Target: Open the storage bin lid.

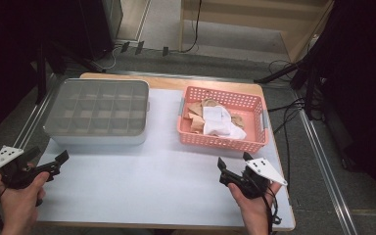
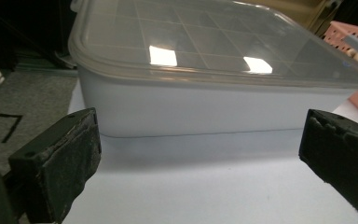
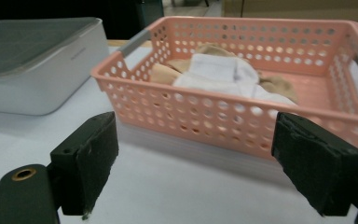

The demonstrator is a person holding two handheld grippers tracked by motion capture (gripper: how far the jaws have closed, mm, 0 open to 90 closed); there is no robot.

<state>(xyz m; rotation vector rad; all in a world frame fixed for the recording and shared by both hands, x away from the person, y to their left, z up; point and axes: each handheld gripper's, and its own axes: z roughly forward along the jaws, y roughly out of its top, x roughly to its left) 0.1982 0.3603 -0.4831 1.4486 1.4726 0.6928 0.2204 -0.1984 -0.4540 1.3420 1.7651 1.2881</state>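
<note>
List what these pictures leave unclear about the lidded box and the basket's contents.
- Divided box: the cloudy lid with glare, in the left gripper view, hides whether the compartments hold anything.
- Beige cloth in the pink basket: the white sock on top covers most of it, so its shape and count are unclear.
- Basket floor: in the right gripper view the near wall blocks it.

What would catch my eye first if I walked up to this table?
Probably the pink perforated basket on the right side of the table, with a white sock lying on tan socks inside. Left of it stands a white compartment box with its clear lid on. In front, the left gripper and right gripper are both held open.
</note>
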